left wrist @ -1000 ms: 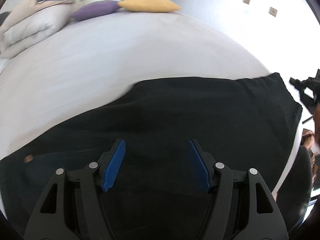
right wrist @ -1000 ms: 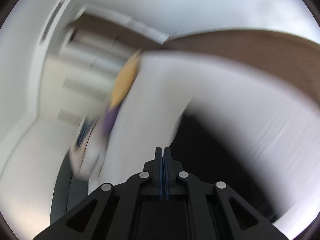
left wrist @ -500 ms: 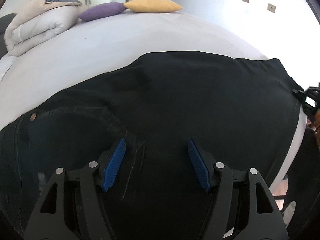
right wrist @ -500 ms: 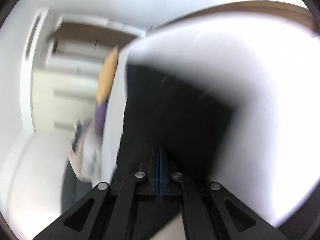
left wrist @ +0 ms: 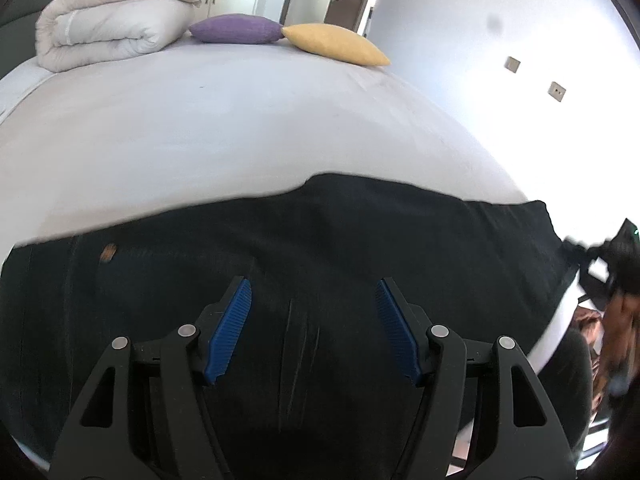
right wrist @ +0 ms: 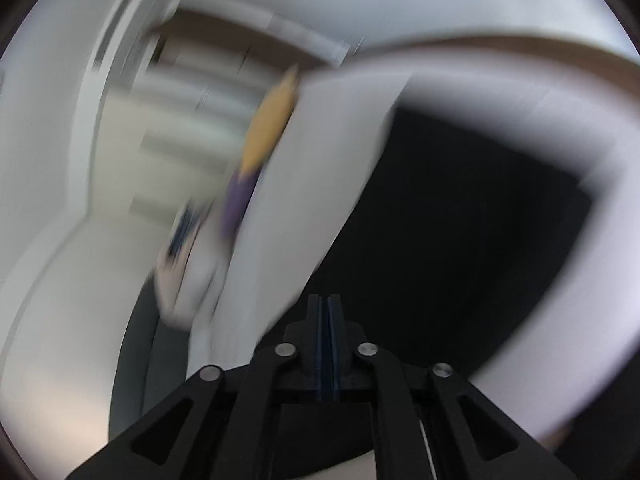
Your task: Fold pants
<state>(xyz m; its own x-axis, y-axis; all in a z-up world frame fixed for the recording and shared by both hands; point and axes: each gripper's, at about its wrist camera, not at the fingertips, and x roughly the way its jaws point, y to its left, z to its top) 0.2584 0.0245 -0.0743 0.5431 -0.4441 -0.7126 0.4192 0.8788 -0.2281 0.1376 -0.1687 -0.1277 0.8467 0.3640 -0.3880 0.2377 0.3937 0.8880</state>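
Observation:
Black pants (left wrist: 320, 248) lie flat across the near part of the white bed (left wrist: 240, 132), with a copper button (left wrist: 109, 252) near their left end. My left gripper (left wrist: 314, 312) hovers over their middle, open, with nothing between its blue pads (left wrist: 228, 332). The right wrist view is blurred by motion. There my right gripper (right wrist: 328, 312) points along the dark pants (right wrist: 460, 220). Its jaws are just starting to open, showing only a thin slit with nothing in it. In the left wrist view a person's hand (left wrist: 618, 312) shows blurred at the pants' right end.
A rolled pale duvet (left wrist: 108, 28), a purple cushion (left wrist: 236, 29) and a yellow cushion (left wrist: 336, 44) sit at the far end of the bed. A white wall (left wrist: 500, 92) runs along the right. The bed's right edge drops to the floor beside the pants.
The left gripper has drawn back and up, so more white sheet shows beyond the pants than half a second ago. The right view has swung fast; its pads now show a thin slit.

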